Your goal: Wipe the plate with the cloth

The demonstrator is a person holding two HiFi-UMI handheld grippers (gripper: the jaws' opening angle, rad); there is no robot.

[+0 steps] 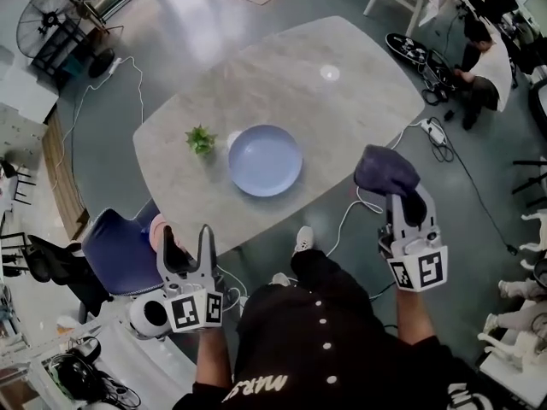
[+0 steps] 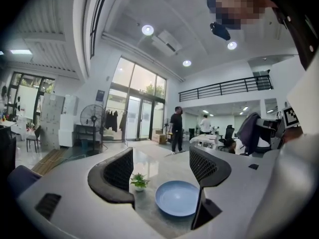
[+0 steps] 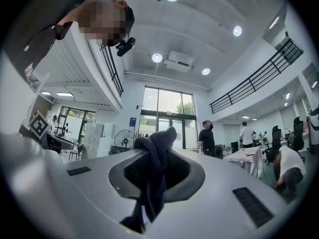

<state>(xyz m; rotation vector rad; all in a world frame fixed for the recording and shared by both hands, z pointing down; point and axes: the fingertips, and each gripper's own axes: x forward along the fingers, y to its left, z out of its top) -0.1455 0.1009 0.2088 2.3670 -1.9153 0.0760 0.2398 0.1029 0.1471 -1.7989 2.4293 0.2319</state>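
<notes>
A round pale-blue plate (image 1: 265, 160) lies empty near the front of the grey marble table (image 1: 342, 101); the left gripper view shows the plate (image 2: 177, 198) just beyond the jaws. My left gripper (image 1: 190, 244) is open and empty, off the table's near-left edge. My right gripper (image 1: 408, 200) is shut on a dark navy cloth (image 1: 386, 172), held off the table's right edge, to the right of the plate. In the right gripper view the cloth (image 3: 154, 173) hangs bunched between the jaws and hides what lies ahead.
A small green potted plant (image 1: 201, 139) stands just left of the plate. A blue chair (image 1: 120, 250) sits at the table's near-left. Cables and a power strip (image 1: 436, 132) lie on the floor right of the table, where a person (image 1: 487, 54) crouches.
</notes>
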